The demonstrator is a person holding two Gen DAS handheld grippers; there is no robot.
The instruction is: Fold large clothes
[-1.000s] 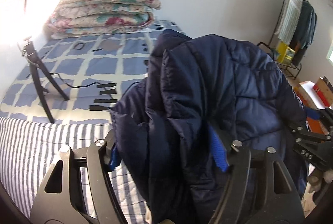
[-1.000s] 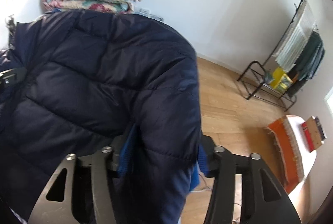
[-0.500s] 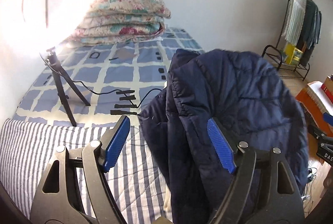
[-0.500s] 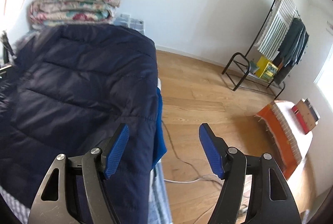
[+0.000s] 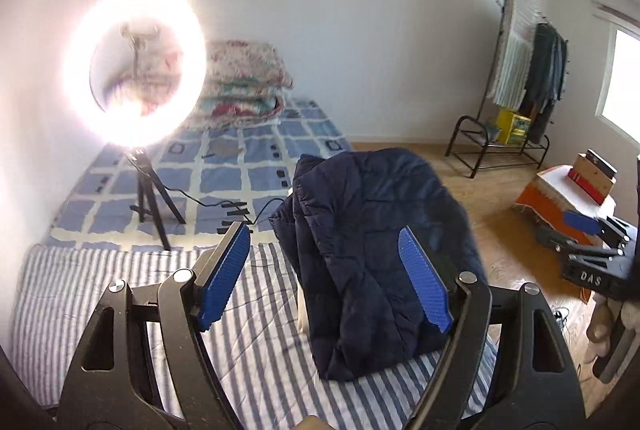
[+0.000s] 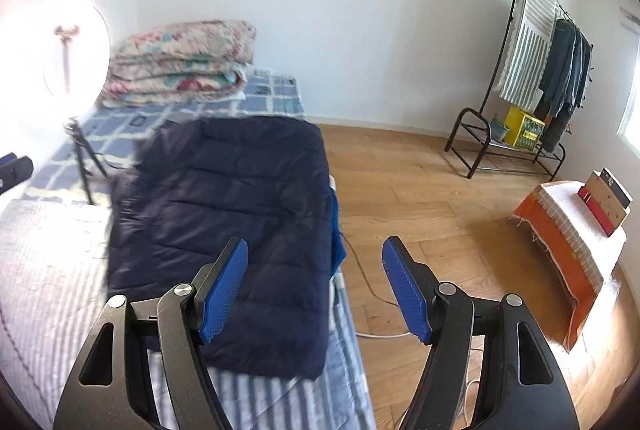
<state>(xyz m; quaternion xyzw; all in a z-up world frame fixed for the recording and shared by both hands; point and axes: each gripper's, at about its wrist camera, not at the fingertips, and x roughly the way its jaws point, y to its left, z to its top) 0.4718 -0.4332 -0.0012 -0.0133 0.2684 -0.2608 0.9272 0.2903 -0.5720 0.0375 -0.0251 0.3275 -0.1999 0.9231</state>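
A navy quilted puffer jacket lies folded on the striped sheet at the bed's right edge; it also shows in the right wrist view. My left gripper is open and empty, pulled back above the sheet, with the jacket lying beyond and below its right pad. My right gripper is open and empty, over the jacket's near right corner and the bed edge. The right gripper also shows at the far right of the left wrist view.
A lit ring light on a tripod stands on the checked blanket, with a cable and black clips beside it. A stack of folded floral quilts lies at the bed's far end. A clothes rack, an orange-covered stool and wooden floor are on the right.
Both grippers opened and let go of the jacket, then drew back and up. The jacket dropped from hanging in front of the cameras to lying folded on the bed.
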